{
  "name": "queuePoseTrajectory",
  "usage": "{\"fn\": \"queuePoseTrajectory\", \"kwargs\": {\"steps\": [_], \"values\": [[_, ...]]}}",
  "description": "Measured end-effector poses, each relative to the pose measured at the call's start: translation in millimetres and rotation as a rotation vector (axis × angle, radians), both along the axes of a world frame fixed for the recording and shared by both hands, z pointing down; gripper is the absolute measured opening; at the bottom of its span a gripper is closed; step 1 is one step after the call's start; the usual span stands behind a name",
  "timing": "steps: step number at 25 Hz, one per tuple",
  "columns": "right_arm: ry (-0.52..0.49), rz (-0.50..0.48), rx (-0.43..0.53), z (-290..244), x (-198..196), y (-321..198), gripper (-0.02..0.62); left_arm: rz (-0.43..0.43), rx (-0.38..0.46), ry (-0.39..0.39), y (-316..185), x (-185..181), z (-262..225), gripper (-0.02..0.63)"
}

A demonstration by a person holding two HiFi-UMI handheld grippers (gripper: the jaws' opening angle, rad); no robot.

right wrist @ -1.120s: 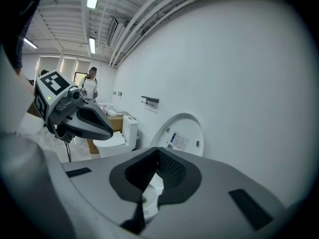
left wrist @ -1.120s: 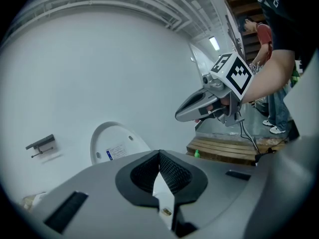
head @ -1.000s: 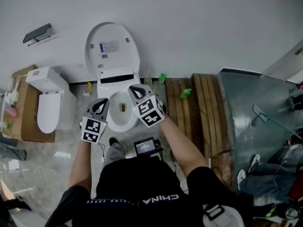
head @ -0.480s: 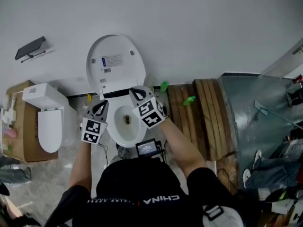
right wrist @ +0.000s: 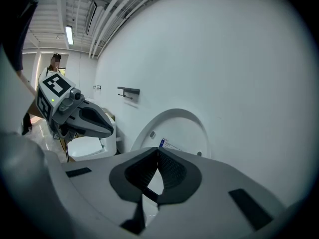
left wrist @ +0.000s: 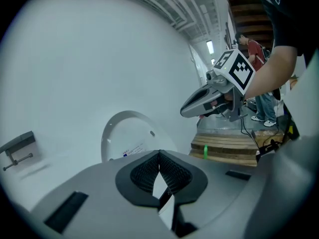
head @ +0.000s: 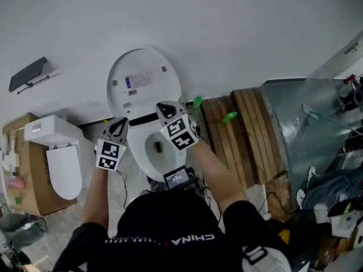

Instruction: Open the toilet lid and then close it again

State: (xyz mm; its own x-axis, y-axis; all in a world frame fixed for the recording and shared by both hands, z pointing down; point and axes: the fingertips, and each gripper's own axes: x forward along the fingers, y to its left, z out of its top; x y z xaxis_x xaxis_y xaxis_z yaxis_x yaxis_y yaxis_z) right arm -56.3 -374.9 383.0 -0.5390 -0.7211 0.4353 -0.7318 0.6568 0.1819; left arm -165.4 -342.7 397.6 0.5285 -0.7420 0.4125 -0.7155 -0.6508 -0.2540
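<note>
Your left gripper [head: 118, 124] and right gripper [head: 165, 107] both have their jaws pressed together, with nothing between them. The toilet lid [head: 144, 79] stands fully raised at 12 o'clock of the bowl [head: 138, 154], back toward the wall. Opening appears done; closing remains.

The left gripper sits at the bowl's 9 o'clock and the right at its 12 o'clock, near the hinge. Neither touches the lid.

Judgement: the lid is rigid, light, smooth plastic and likely slippery. Take it on the rim at its own 12 o'clock, farthest from the hinge. Lower it under control, as it may drop.
</note>
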Motion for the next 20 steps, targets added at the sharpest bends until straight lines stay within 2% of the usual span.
{"fn": "queuePoseTrajectory", "kwargs": {"steps": [8,20], "values": [[0.024,-0.048,-0.023,10.2,-4.8,-24.1,0.014,-0.021,-0.020,0.018,-26.7,7.7,10.3,0.011],[0.013,-0.136,-0.012,3.3,8.8,-50.6,0.014,-0.084,0.000,0.017,-49.8,32.8,-2.1,0.011]]}}
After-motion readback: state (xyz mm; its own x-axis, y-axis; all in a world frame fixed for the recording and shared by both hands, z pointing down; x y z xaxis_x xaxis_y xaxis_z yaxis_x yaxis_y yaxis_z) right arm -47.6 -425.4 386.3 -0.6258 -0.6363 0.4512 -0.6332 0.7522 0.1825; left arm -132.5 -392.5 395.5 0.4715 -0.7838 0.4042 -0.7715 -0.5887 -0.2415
